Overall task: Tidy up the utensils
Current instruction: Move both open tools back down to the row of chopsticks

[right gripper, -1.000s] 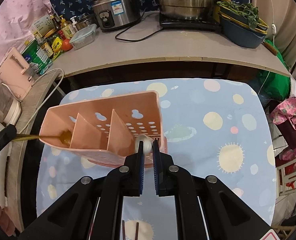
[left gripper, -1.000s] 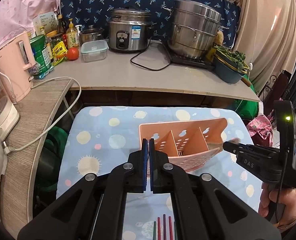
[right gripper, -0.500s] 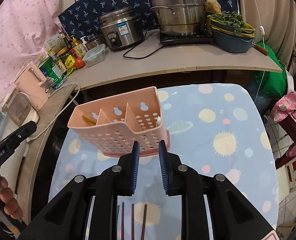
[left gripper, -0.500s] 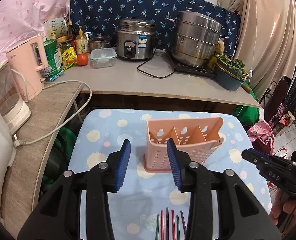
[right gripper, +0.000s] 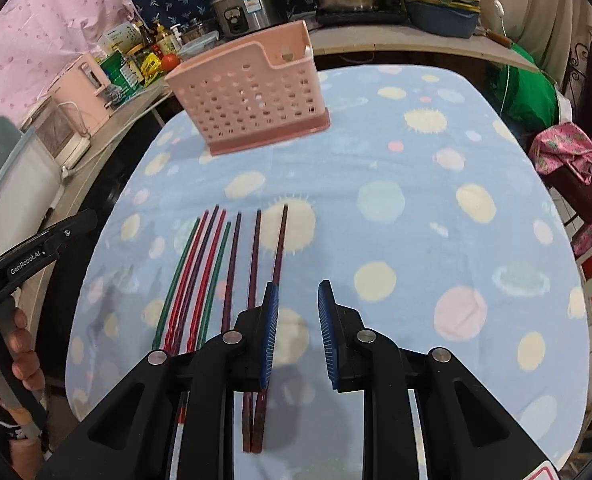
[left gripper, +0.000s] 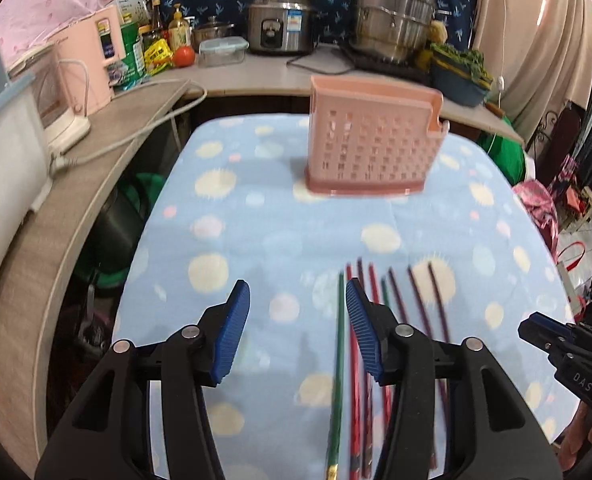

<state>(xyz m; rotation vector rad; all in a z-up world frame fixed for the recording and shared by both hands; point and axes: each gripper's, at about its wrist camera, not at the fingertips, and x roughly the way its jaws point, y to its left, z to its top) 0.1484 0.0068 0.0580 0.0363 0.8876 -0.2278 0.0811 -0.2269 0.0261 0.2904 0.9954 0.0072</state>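
A pink perforated utensil holder [left gripper: 371, 140] stands upright at the far side of the dotted blue cloth; it also shows in the right wrist view [right gripper: 252, 96], with a white utensil tip at its right end. Several green, red and purple chopsticks [left gripper: 359, 340] lie side by side near the front edge; they also show in the right wrist view [right gripper: 220, 268]. My left gripper [left gripper: 297, 328] is open and empty, low over the cloth just left of the chopsticks. My right gripper [right gripper: 296, 332] is open and empty, just right of the rightmost chopstick.
Behind the blue cloth [left gripper: 276, 232] runs a counter with a rice cooker [left gripper: 282, 20], a steel steamer pot [left gripper: 391, 16], a basin of greens [left gripper: 457, 70], and jars. A pink kettle [left gripper: 84, 64] and a cord sit on the left shelf. Pink bags [right gripper: 575, 168] are at the right.
Both grippers let go of utensils into the holder, opened, and pulled back and down toward the chopsticks at the front. The holder now stands farther away.
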